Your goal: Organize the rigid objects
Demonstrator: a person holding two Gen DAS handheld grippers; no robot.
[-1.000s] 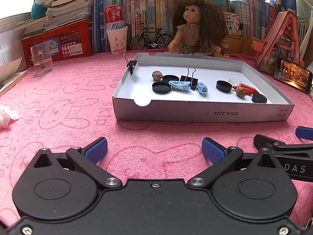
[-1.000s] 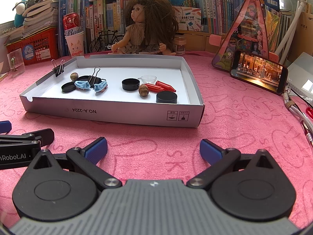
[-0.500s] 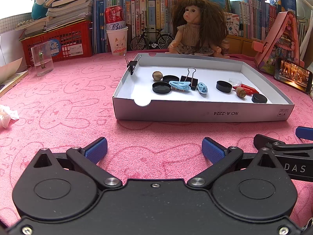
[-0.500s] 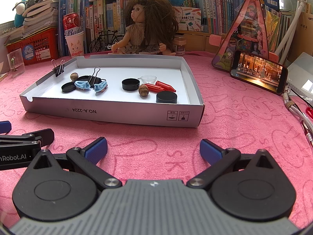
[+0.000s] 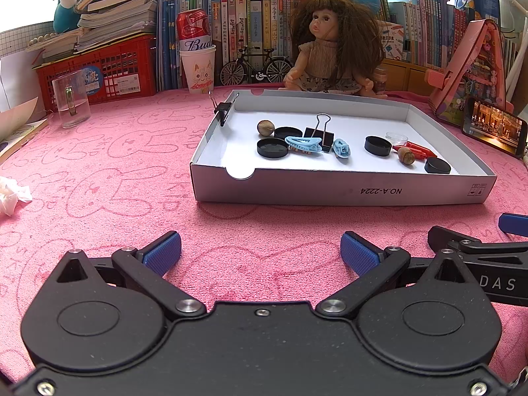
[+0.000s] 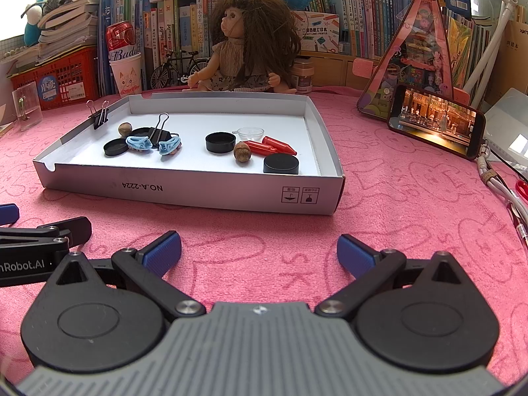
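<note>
A pink cloth (image 5: pixel 109 178) printed with rabbit outlines covers the table, and crowded bookshelves run along the back behind a long-haired doll (image 5: pixel 333 56). In front of the doll sits a shallow white cardboard tray (image 5: pixel 340 191), its near wall marked NO.A-2224. Inside the tray, toward its left end, lie a walnut (image 5: pixel 265 127), two black round lids (image 5: pixel 272 148), a large binder clip (image 5: pixel 319 134) and two light blue hair clips (image 5: pixel 303 144). Toward the tray's right end are a black cap (image 5: pixel 378 145), a small clear dish (image 5: pixel 397 137), two red crayons (image 5: pixel 419 149), a second nut (image 5: pixel 406 156) and another black cap (image 5: pixel 437 165). A smaller binder clip (image 5: pixel 223 109) is clamped on the tray's left wall. Right of the tray a phone (image 6: pixel 435 120) leans with its screen lit.

Both tools rest low over the cloth just short of the tray's near wall. The left gripper (image 5: pixel 260 252) is spread wide with nothing between its blue pads (image 5: pixel 163 252), and the right gripper (image 6: pixel 259 252) is equally wide and empty.
</note>
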